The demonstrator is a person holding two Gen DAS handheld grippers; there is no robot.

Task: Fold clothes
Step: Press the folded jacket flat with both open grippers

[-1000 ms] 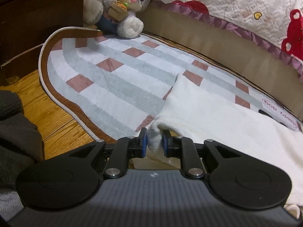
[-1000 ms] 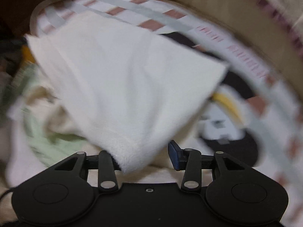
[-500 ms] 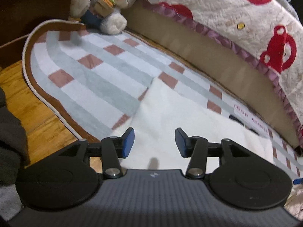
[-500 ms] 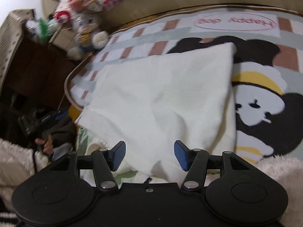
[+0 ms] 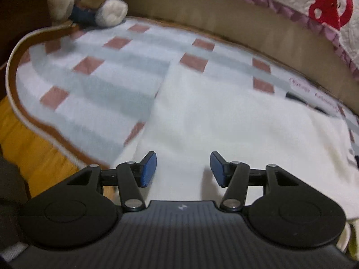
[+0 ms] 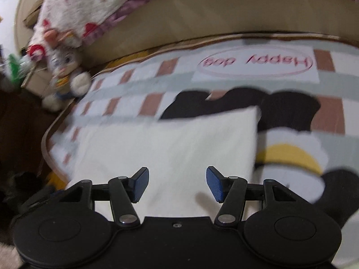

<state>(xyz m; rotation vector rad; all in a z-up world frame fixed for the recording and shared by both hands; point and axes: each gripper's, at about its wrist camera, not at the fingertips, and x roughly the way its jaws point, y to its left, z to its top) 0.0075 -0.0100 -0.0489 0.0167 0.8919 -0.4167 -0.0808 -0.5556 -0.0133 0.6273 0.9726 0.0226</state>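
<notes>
A white fleecy cloth [image 5: 224,121] lies spread flat on a checked floor mat [image 5: 94,89]. In the right wrist view the same white cloth [image 6: 161,148] shows as a folded rectangle with a sharp far-right corner. My left gripper [image 5: 183,168] hovers over the cloth's near edge with its jaws opening and nothing between the blue pads [image 5: 148,168]. My right gripper [image 6: 177,185] stands open above the cloth's near side, also with nothing in it.
A grey plush rabbit [image 5: 98,2] sits at the mat's far left corner by a bed base [image 5: 246,20] with a quilt [image 5: 314,2]. Bare wooden floor [image 5: 27,139] lies left of the mat. The mat [image 6: 291,157] carries a cartoon dog print.
The left gripper let go of the cloth's corner and opened. The right gripper also released the cloth, which dropped flat onto the mat. Both grippers have shifted over it.
</notes>
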